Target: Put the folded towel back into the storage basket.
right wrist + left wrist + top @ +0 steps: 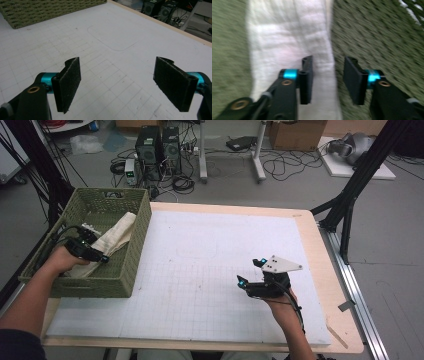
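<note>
A green woven basket (97, 287) stands at the table's left side with a cream cloth (118, 233) lying in it. My left gripper (98, 254) is down inside the basket, right above the cloth. In the left gripper view its jaws (328, 63) stand apart over the right edge of the cloth (287, 37), with the basket's floor (382, 37) beside it; the pads press on nothing. My right gripper (249, 272) hovers over the white gridded mat (200, 265) at the right front, open with nothing between its pads (117, 65).
The mat (112, 27) covers most of the wooden table (327, 270). The basket's outer wall (45, 10) shows at the far left of the right gripper view. Computers (157, 147) and cables lie on the floor behind, and a black stand (350, 195) rises at the right.
</note>
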